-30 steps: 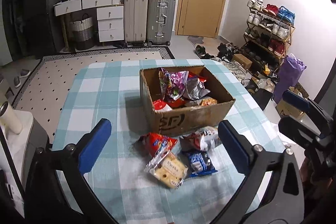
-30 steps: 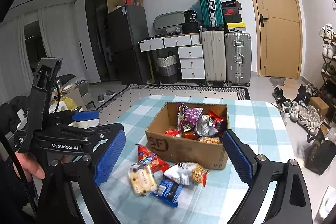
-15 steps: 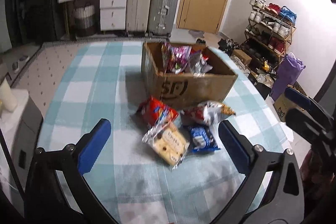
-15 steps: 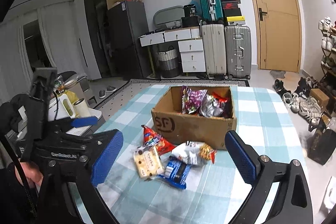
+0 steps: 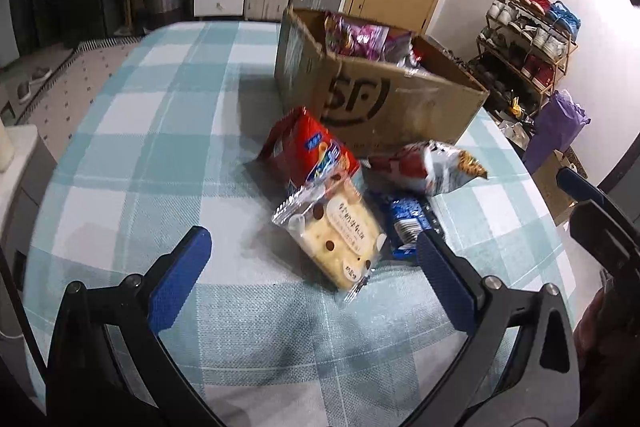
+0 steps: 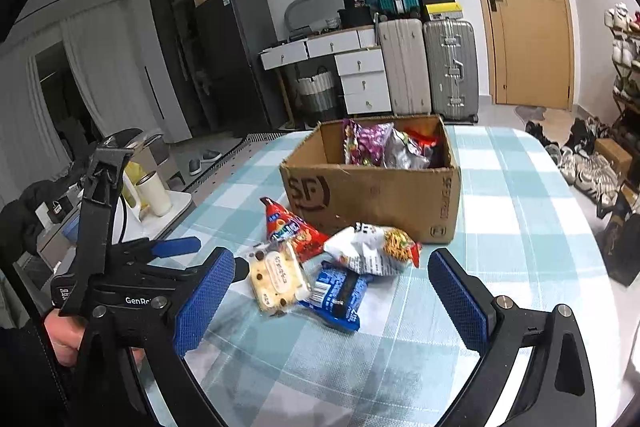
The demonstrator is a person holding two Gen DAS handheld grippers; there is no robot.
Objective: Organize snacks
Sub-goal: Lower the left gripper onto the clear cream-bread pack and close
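- The left gripper (image 5: 308, 259) fills the bottom of the left wrist view with its jaws spread wide and nothing between the blue pads; the biscuit packet (image 5: 336, 235) lies on the cloth just beyond them.
- The right gripper (image 6: 330, 291) is wide open too and grips nothing (its pads frame the loose packets from the lower edge of the right wrist view).
- A cardboard box (image 6: 372, 191) sits at the centre of the right wrist view on a table with a checked cloth (image 6: 520, 227), already holding several shiny snack bags (image 6: 380, 143).
- Four snacks lie loose in front of the box: a red bag (image 6: 290, 227) touching the biscuit packet, a white noodle bag (image 6: 372, 249) to its right, and a blue wrapper (image 6: 336, 291) partly under the noodle bag.
- At the lower left of the right wrist view a hand (image 6: 64, 341) grips the handle of the left gripper.
- Suitcases (image 6: 428, 63) stand against the far wall.
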